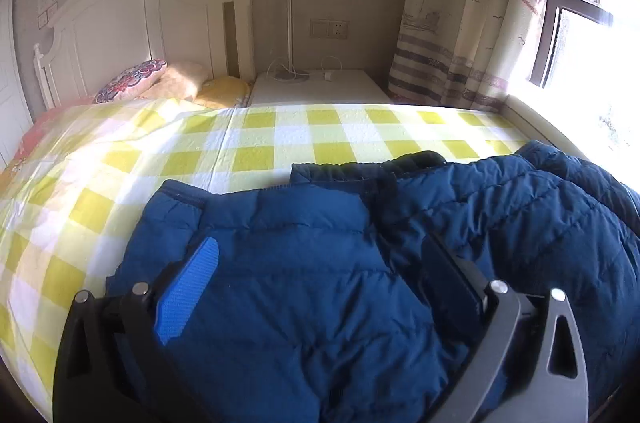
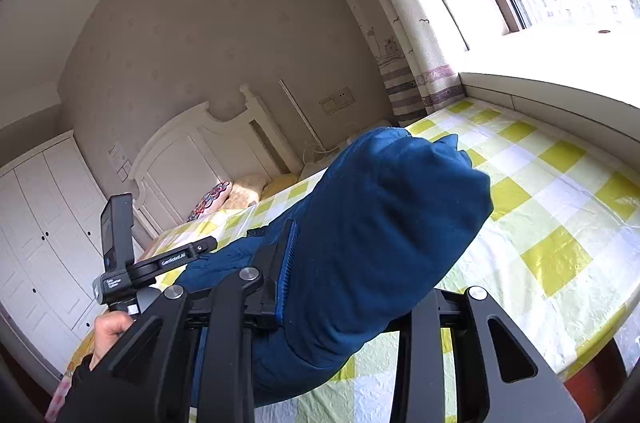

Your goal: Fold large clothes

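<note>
**Jacket half lifted off the bed**

I see my left gripper (image 1: 316,287) low over the blue puffer jacket (image 1: 320,263), its 2 fingers spread wide with padded fabric bulging between them; I cannot tell if the pads press on it. The jacket lies on the yellow checked bedspread (image 1: 260,139), near the bed's window end. My right gripper (image 2: 352,263) is clamped on a thick fold of the jacket, holding it raised above the bedspread.
</note>
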Demonstrator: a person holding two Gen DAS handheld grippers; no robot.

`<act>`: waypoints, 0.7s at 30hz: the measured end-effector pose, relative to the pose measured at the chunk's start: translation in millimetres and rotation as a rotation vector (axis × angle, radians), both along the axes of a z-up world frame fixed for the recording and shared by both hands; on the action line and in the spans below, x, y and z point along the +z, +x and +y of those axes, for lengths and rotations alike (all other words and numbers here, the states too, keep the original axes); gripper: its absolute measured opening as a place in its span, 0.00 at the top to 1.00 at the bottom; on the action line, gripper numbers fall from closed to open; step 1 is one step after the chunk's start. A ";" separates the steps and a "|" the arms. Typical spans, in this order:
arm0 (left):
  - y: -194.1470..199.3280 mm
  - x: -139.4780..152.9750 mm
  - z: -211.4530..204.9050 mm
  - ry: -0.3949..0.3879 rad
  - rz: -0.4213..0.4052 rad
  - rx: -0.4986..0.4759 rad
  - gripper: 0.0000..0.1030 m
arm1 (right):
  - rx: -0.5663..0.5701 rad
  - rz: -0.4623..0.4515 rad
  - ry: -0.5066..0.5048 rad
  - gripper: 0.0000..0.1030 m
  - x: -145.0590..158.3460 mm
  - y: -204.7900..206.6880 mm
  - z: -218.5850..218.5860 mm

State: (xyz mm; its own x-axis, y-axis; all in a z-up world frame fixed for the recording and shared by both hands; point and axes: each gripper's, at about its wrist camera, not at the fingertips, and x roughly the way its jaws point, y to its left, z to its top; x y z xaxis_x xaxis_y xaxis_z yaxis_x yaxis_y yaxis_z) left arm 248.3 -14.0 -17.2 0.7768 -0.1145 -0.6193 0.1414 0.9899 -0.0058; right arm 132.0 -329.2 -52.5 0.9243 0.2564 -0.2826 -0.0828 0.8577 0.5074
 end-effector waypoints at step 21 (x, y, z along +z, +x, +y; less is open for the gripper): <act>-40.1 -50.1 253.5 -1.044 0.222 -0.217 0.02 | 0.465 -0.371 -1.453 0.66 -86.3 -36.8 378.5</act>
State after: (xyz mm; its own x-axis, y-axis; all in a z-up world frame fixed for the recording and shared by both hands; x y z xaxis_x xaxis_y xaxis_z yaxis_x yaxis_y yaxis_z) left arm 208.2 239.4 -67.3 0.5596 -0.7865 -0.2613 0.2044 0.4365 -0.8762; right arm 95.2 49.4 -138.8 0.9161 0.2484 -0.3147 -0.3962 0.4401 -0.8058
